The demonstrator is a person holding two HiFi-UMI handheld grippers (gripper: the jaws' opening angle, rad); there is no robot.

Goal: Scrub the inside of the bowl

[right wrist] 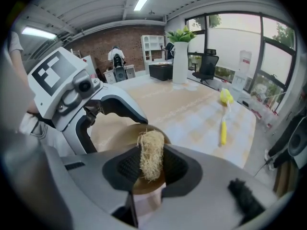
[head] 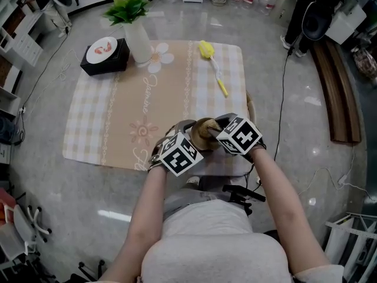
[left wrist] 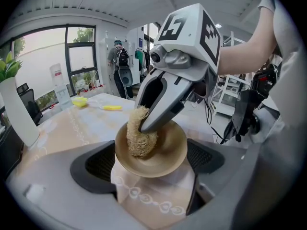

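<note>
Left gripper [left wrist: 151,161] is clamping the bowl [left wrist: 169,152] by its rim, jaws set wide, pads touching both sides. Right gripper [right wrist: 151,166] is clamping the loofah scrubber [left wrist: 140,137], which is pressing against the bowl's inner wall. In the head view, the bowl is sitting at the 6 o'clock edge of the tablecloth [head: 171,87]. A yellow brush [head: 211,61] is lying at 1 o'clock.

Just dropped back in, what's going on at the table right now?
A person works with a tool in each hand at the near edge of the table. The left tool holds the bowl across its rim, tilted up off the tablecloth. The right tool grips a loofah scrubber and has it pressed against the inside of the bowl, so it looks mid-scrub. A yellow brush lies untouched farther back on the cloth.
</note>
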